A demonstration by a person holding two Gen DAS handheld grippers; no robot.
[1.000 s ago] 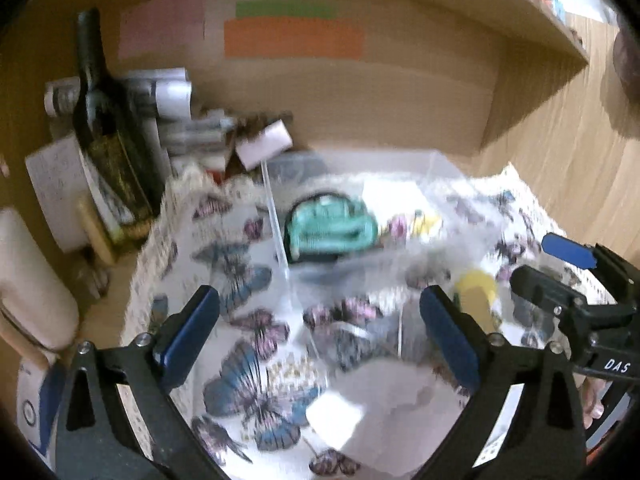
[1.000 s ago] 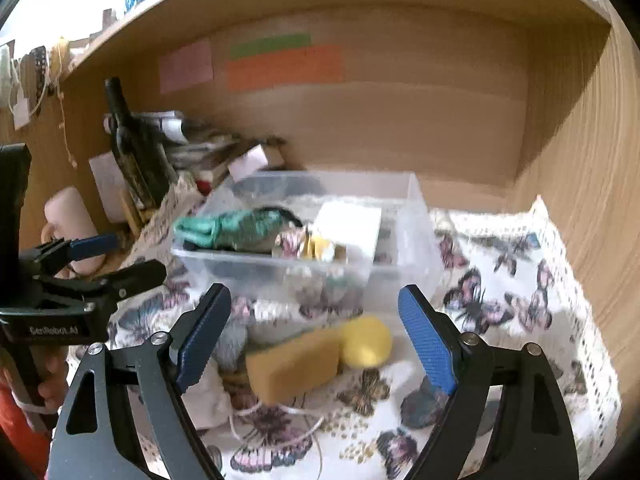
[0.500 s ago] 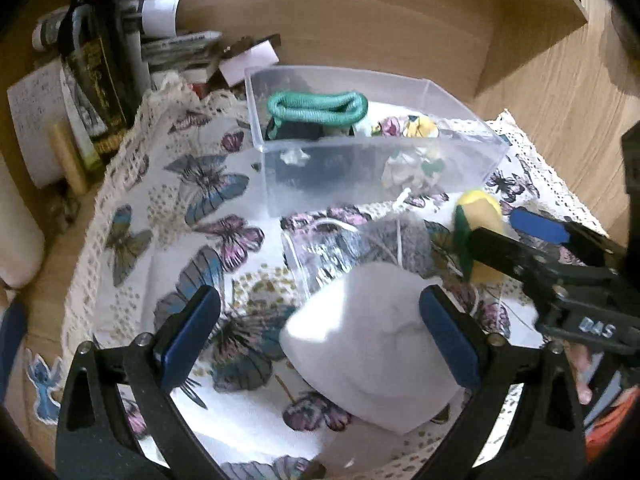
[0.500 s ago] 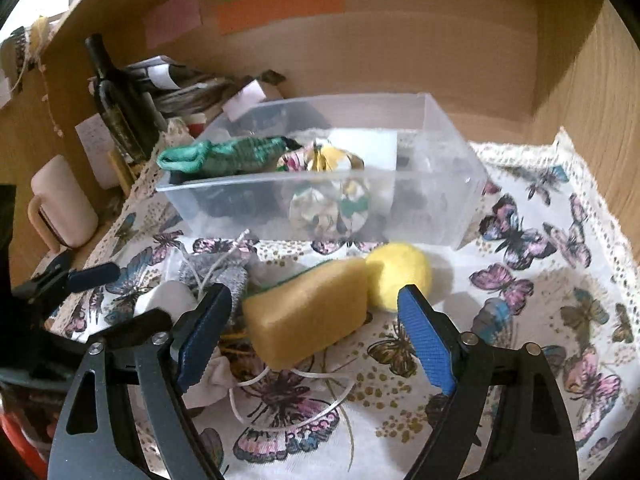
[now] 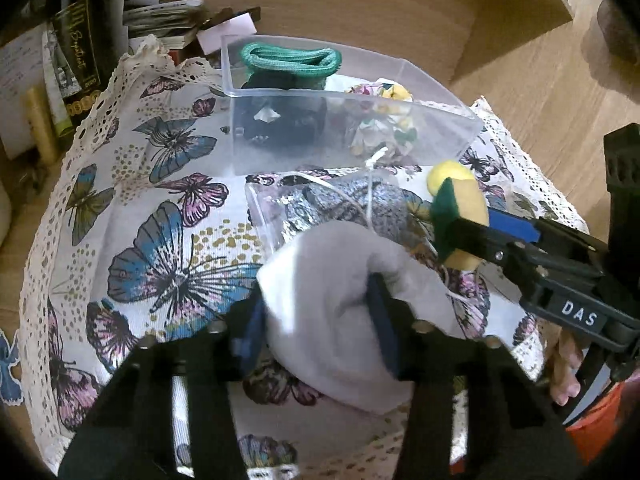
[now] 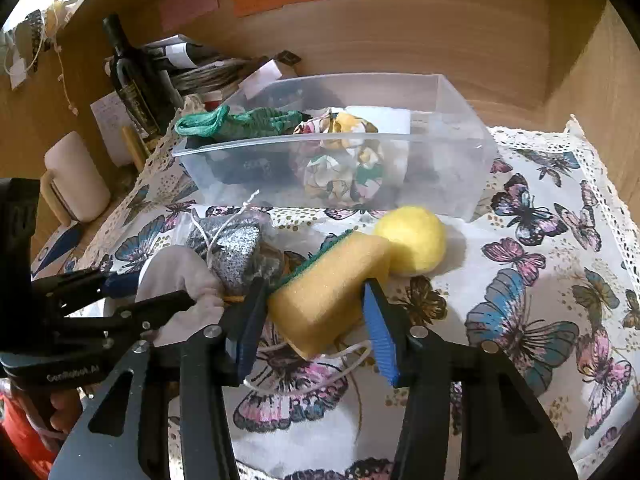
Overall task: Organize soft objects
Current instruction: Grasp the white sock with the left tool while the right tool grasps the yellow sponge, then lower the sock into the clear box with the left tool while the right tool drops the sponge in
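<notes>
My left gripper (image 5: 316,312) has its jaws closing around a white soft cloth bundle (image 5: 332,280), and both pads dent it. In the right wrist view that gripper (image 6: 156,292) pinches the white bundle (image 6: 176,272) at the left. My right gripper (image 6: 314,304) is closing on a yellow sponge with a green back (image 6: 324,284), its pads against both sides. A yellow ball (image 6: 412,240) lies just behind the sponge. A grey glittery pouch with string (image 6: 236,248) sits between the two grippers. The clear box (image 6: 440,176) behind holds a green cord (image 6: 240,124) and a floral fabric ball (image 6: 344,160).
A butterfly-print cloth (image 6: 532,320) covers the table. A dark bottle (image 6: 132,80), papers and a white cylinder (image 6: 76,176) crowd the back left. Wooden walls close the back and right. A hand (image 5: 564,372) holds the right gripper's handle.
Both grippers came down toward the table. The left jaws narrowed onto the white bundle and the right jaws narrowed onto the yellow sponge.
</notes>
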